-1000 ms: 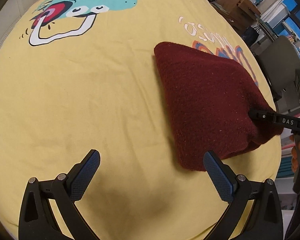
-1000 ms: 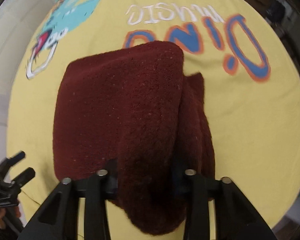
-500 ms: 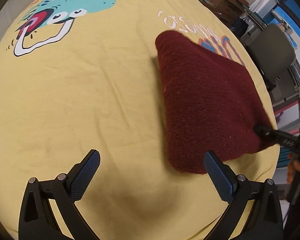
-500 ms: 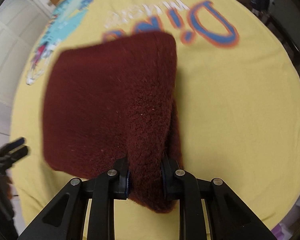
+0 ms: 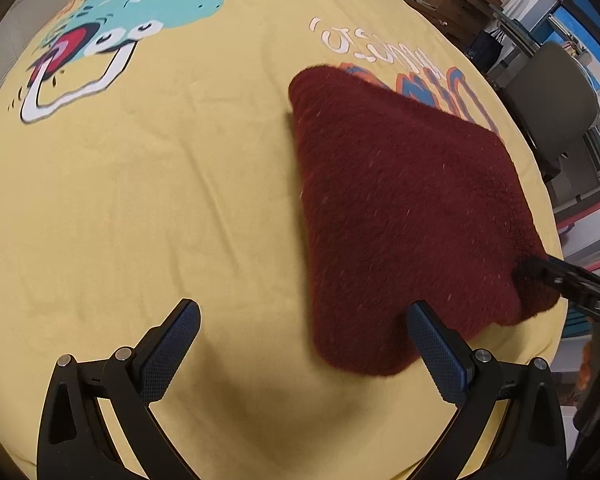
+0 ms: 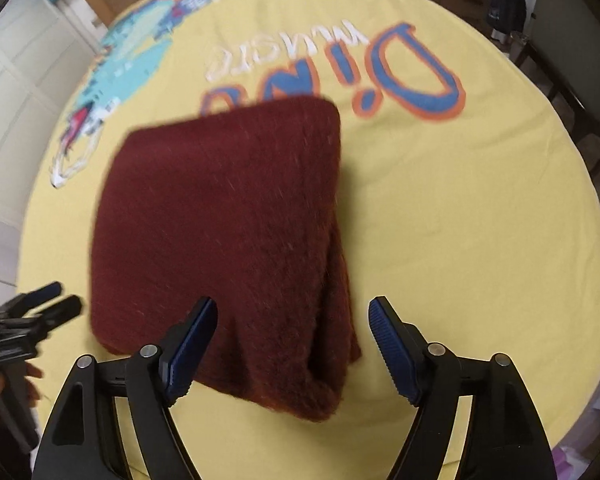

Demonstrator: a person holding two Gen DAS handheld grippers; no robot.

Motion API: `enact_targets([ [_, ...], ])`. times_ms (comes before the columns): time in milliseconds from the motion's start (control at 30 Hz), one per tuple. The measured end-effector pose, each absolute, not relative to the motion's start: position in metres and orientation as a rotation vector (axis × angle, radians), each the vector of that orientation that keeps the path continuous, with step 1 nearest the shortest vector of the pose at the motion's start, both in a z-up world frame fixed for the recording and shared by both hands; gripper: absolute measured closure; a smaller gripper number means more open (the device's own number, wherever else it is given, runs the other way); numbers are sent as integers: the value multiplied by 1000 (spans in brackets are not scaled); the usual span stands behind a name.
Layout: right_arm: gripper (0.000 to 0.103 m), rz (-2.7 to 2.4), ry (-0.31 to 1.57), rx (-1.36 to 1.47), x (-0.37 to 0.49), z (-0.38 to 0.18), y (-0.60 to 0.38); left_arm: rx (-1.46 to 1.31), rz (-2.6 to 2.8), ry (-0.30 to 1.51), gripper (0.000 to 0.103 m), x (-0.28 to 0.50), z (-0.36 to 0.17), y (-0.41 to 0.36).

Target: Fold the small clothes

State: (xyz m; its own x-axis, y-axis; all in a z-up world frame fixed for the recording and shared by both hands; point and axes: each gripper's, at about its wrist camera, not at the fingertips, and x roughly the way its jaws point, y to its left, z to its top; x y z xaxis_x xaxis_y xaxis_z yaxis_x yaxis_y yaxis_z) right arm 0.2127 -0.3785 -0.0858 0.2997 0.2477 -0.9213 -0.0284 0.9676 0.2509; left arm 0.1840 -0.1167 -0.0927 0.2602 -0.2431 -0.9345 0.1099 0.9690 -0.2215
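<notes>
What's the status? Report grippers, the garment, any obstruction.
Left gripper open, empty. Right gripper jaws just opened, releasing folded dark red fleece garment, which lies on yellow dinosaur-print cloth. Nothing in the way.

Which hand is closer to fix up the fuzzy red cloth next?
Probably the right. The right gripper hangs over the red cloth, fingers just opened with its near edge between them. The left gripper is open mostly over bare yellow sheet.
</notes>
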Motion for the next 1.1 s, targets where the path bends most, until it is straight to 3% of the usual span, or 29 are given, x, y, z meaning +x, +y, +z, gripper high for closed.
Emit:
enact_targets([
  [133,15,205,1236,168,232,-78,-373,-117,-243,1292,1,207,-88,-130],
  [267,1,243,1304,183,253,-98,-366,-111,-262,1308,1,229,-91,-152],
  [567,1,286,1391,275,259,-160,-374,-106,-240,1405,1,247,-138,-173],
  [800,2,310,1386,361,253,-178,-379,-90,-258,1371,0,240,-153,-169],
  [900,22,351,1386,420,253,-177,-378,-68,-273,1351,8,238,-153,-171],
  [933,31,359,1384,434,252,-175,-377,-78,-289,1349,16,238,-152,-171],
  [1000,38,360,1382,405,251,-170,-373,-70,-291,1346,21,236,-151,-176],
  [1100,54,360,1374,381,250,-161,-366,-65,-315,1337,36,236,-148,-178],
])
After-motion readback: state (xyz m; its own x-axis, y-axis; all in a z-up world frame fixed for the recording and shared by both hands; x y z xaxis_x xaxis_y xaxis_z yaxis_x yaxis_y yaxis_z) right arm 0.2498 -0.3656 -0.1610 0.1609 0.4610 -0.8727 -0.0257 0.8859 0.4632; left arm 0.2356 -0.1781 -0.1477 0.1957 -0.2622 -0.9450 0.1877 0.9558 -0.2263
